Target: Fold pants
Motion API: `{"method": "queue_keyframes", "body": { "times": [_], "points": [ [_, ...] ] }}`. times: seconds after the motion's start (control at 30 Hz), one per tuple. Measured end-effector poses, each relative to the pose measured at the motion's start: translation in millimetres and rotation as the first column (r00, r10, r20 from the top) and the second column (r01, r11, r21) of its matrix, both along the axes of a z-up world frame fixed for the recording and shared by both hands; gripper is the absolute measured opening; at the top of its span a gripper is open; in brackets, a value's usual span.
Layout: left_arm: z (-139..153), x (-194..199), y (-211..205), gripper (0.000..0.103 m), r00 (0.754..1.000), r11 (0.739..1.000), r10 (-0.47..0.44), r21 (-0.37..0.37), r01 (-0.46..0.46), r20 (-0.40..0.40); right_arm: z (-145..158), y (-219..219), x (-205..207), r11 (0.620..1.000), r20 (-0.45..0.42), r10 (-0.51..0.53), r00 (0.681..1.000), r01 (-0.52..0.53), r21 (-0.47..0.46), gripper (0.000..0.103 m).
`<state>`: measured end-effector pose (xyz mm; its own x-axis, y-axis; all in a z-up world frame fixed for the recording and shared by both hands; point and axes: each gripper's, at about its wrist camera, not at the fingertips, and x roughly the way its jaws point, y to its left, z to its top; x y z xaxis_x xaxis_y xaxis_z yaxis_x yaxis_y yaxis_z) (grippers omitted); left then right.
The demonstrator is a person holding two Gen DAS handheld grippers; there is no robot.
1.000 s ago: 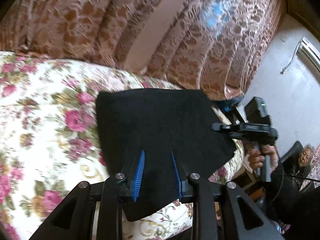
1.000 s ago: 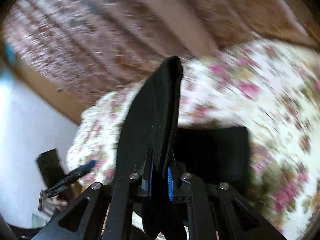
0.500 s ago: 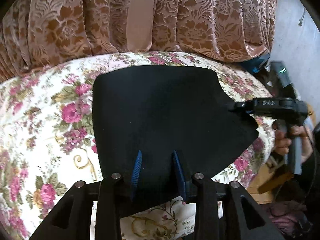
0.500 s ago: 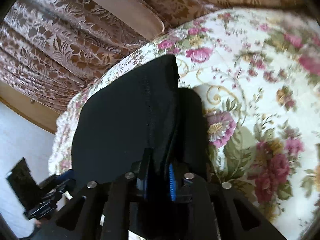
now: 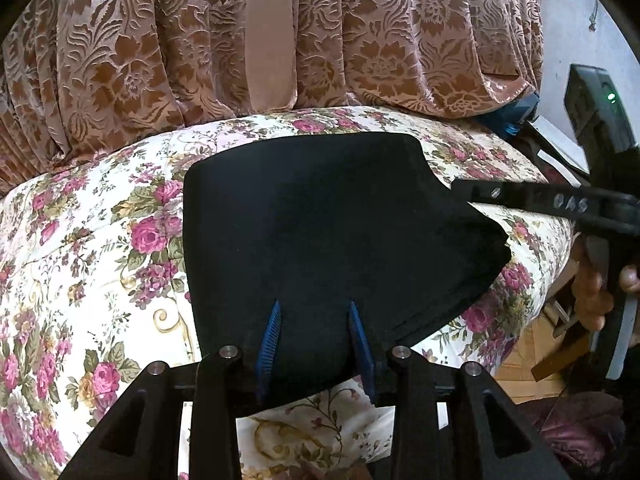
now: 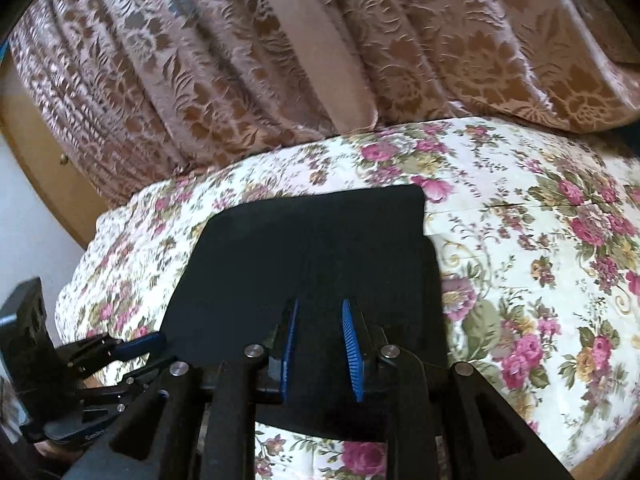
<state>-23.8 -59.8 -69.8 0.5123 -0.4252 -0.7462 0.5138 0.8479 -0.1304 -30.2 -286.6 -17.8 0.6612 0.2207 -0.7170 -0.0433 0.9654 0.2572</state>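
The black pants (image 5: 340, 220) lie folded flat in a compact stack on the floral bedspread (image 5: 80, 260). My left gripper (image 5: 313, 304) hovers over their near edge. Its jaws are opening, and the blue pads stand apart with no cloth pinched between them. In the right wrist view, the pants (image 6: 300, 248) spread out flat ahead of my right gripper (image 6: 320, 302). Its jaws are opening too, and its pads are clear of the fabric. The right gripper's finger (image 5: 472, 194) reaches over the pants' right corner, held by a hand (image 5: 592, 292).
A brown patterned curtain (image 5: 360, 40) hangs right behind the bed. The bed's edge drops to a wooden floor (image 5: 516, 376) on the right. A pale wall (image 6: 24, 220) and wooden trim stand to the left in the right wrist view.
The right gripper let go of the raised fold of pants, which now lies flat on the stack. Both grippers' jaws have widened. The left view swung to face the bed squarely.
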Motion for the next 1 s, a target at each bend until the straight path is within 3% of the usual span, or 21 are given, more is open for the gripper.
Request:
{"method": "queue_keyframes", "body": {
  "times": [0.2,0.27,0.4,0.47,0.5,0.53,0.6,0.73,0.83,1.0],
  "points": [
    [-6,-3,-2,0.036,1.0,1.0,0.005,0.015,-0.005,-0.009,-31,6,0,0.997,-0.095,-0.023,0.995,0.016,-0.069,0.024],
    [-9,-3,-2,0.036,1.0,1.0,0.005,0.012,-0.005,-0.018,-47,0,1,0.994,-0.137,-0.044,0.99,0.03,-0.105,0.019],
    [-10,-6,-3,0.036,1.0,1.0,0.016,0.008,-0.016,-0.007,-60,-10,-4,0.997,-0.118,-0.049,0.992,0.041,-0.068,0.016],
    [-2,-6,5,0.037,1.0,0.998,0.019,-0.053,-0.019,-0.006,-58,-9,-5,0.996,-0.115,-0.053,0.992,0.044,-0.077,0.016],
    [4,-5,12,0.046,1.0,0.995,0.02,-0.095,-0.021,-0.007,-55,-9,-6,0.997,-0.104,-0.049,0.993,0.043,-0.063,0.019],
    [9,-3,20,0.062,1.0,0.99,0.029,-0.135,-0.029,-0.003,-50,-10,-7,0.998,-0.093,-0.044,0.995,0.041,-0.04,0.021],
    [19,8,40,0.078,0.998,0.975,0.068,-0.212,-0.068,-0.006,-40,-19,-7,0.999,-0.074,-0.043,0.996,0.044,0.02,0.026],
    [12,54,69,0.081,0.99,0.948,0.102,-0.292,-0.125,-0.092,-36,-47,10,0.992,-0.072,-0.069,0.995,0.077,0.103,0.032],
    [-7,85,76,0.081,0.978,0.933,0.078,-0.331,-0.14,-0.192,-51,-61,33,0.992,-0.124,-0.077,0.989,0.089,0.088,0.032],
    [-36,118,73,0.083,0.953,0.905,0.009,-0.402,-0.136,-0.302,-65,-77,54,0.984,-0.169,-0.033,0.985,0.062,0.165,0.032]
  ]
}}
